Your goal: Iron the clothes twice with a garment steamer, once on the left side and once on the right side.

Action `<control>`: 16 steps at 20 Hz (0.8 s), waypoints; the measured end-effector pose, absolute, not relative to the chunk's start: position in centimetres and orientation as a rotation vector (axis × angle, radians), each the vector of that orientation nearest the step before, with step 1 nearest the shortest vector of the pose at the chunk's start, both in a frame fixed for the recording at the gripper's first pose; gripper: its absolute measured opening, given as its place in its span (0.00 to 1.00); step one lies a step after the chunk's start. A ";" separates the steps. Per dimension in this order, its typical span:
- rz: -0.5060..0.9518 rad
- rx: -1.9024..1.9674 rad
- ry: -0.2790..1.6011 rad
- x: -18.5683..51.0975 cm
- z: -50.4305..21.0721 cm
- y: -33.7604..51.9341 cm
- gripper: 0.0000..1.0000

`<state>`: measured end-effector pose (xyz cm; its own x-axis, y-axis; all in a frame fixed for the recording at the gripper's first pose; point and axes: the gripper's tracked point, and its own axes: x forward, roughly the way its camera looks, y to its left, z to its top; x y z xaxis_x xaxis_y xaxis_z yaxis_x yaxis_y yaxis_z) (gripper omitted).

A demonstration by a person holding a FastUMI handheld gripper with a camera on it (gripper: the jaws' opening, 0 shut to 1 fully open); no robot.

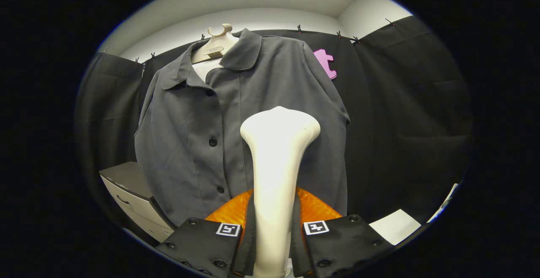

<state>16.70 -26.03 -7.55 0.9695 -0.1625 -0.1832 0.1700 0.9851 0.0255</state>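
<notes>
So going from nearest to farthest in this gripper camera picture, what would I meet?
Gripper, its fingers clamped on the cream steamer → steamer's wide head → grey shirt on its hanger → black cloth wall.

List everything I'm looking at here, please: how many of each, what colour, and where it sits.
Shirt: one, dark grey, buttoned, hanging on a hanger in front of the booth wall, beyond the fingers.
Hanger: one, cream, at the shirt's collar, hook on top.
Garment steamer: one, cream-white, handle running up from between the fingers, wide head against the shirt front, to the side of the button row.
Drawer cabinet: one, pale fronts with a darker top, low down beside the shirt's hem.
Booth wall: black cloth, clipped along its top edge, behind everything.
Gripper: one, both fingers pressed on the steamer's handle, a square marker on each.
</notes>
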 end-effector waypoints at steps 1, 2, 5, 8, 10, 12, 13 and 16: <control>-0.169 0.045 0.192 16.5 -8.3 -25.9 0.41; -0.168 0.050 0.205 16.3 -9.1 -25.7 0.41; -0.173 0.062 0.240 15.6 -11.3 -25.5 0.40; -0.179 0.072 0.262 15.0 -13.3 -25.3 0.41; -0.186 0.080 0.277 14.5 -14.7 -25.0 0.41; -0.189 0.088 0.295 13.9 -16.2 -25.0 0.41; -0.192 0.090 0.307 13.6 -17.1 -24.9 0.41; -0.200 0.107 0.347 12.7 -19.4 -24.9 0.41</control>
